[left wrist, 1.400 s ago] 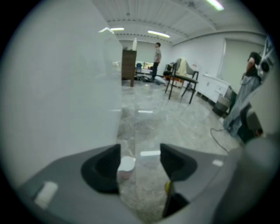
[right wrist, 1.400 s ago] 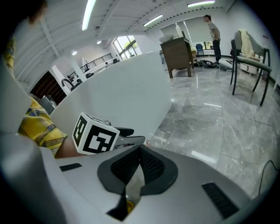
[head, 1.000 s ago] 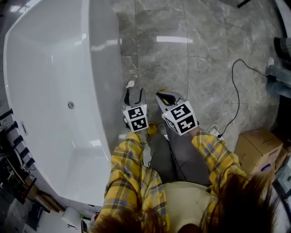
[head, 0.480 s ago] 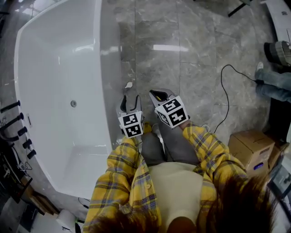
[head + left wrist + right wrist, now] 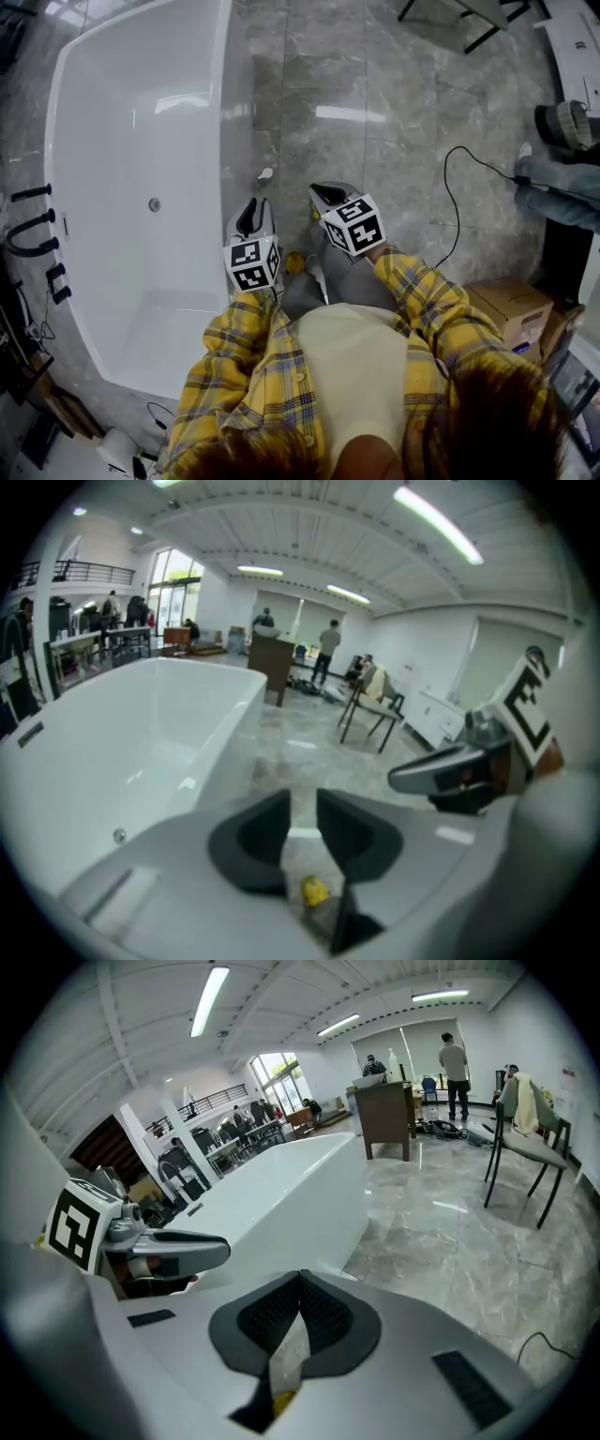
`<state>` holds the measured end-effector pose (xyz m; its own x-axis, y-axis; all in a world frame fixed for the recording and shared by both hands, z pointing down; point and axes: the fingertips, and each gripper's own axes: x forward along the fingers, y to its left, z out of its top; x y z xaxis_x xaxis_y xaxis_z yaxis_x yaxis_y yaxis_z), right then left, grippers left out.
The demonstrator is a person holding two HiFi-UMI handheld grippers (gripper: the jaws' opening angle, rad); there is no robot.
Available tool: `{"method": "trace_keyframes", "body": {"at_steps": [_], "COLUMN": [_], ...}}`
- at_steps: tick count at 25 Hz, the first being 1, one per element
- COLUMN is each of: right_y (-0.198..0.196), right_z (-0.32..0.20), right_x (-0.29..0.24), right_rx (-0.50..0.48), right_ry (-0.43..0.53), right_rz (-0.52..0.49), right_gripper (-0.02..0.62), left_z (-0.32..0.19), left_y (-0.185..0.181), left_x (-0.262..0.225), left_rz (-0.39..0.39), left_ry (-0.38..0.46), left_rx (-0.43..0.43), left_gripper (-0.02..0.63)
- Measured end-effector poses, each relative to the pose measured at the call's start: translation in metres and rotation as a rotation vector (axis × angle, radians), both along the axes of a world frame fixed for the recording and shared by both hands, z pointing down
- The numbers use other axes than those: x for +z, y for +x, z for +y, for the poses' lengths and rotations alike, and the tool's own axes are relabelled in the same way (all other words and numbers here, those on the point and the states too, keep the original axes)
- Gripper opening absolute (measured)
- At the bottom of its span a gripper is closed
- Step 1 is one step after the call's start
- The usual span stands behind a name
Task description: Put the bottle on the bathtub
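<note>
The white bathtub (image 5: pixel 228 112) fills the left of the head view. A small white thing (image 5: pixel 266 173) lies on the grey floor beside its outer wall; I cannot tell whether it is the bottle. My left gripper (image 5: pixel 251 208) hangs just below that thing, close to the tub wall. Its jaws have just been closing and stand a narrow gap apart (image 5: pixel 302 803) with nothing between them. My right gripper (image 5: pixel 323 192) is beside it, jaws shut (image 5: pixel 300 1279) and empty. Each gripper view also shows the tub (image 5: pixel 141 733) (image 5: pixel 281 1194).
A yellow thing (image 5: pixel 294 262) shows by my legs. A black cable (image 5: pixel 459 206) runs across the tiles to the right, near a cardboard box (image 5: pixel 511 309). Another person's feet (image 5: pixel 562 122) are at the far right. Black taps (image 5: pixel 33 234) stand left of the tub. A chair (image 5: pixel 525 1138) stands farther off.
Both grippers have risen away from the floor. The left one has drifted toward the tub wall and its jaws have narrowed from wide open. The small white thing stays on the floor.
</note>
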<state>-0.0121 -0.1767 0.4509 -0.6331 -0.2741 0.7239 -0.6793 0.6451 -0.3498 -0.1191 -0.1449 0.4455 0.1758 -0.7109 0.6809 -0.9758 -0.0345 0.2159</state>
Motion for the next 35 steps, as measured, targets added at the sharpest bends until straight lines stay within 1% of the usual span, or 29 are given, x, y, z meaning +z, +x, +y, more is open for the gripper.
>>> {"method": "trace_keyframes", "body": {"at_steps": [2,6,10,14,24,31,35], "right_y": [-0.001,-0.006,-0.012,-0.014,-0.009,-0.007,-0.009], "right_z": [0.001,0.004,0.007,0.013,0.023,0.025,0.027], "right_x": [-0.01,-0.028,-0.039,-0.049,-0.06,-0.067,-0.067], "right_rx": [-0.004,-0.011,-0.029,-0.031,-0.017,0.01,0.007], "right_ry": [0.012,0.025,0.034,0.04,0.054,0.057,0.058], "right_rz": [-0.007,-0.022,-0.025,-0.026,-0.016,-0.034,-0.035], "right_gripper": [0.014,0.014,0.014,0.014,0.014,0.014,0.014], "left_z": [0.003,0.009,0.016,0.025,0.044,0.057,0.062], "left_y": [-0.004,-0.009,-0.013,-0.016,-0.014,-0.015,-0.019], "left_x": [-0.016,-0.04,-0.048,-0.053,-0.071,-0.075,-0.075], "left_rz": [0.011,0.016,0.019,0.014,0.034,0.048,0.058], "left_ry": [0.021,0.049,0.037,0.028,0.041,0.042,0.039], "left_rx": [-0.019,-0.036,-0.053,-0.05,-0.05,-0.063,-0.078], "left_gripper": [0.07,0.034,0.011,0.008,0.008,0.008,0.008]}}
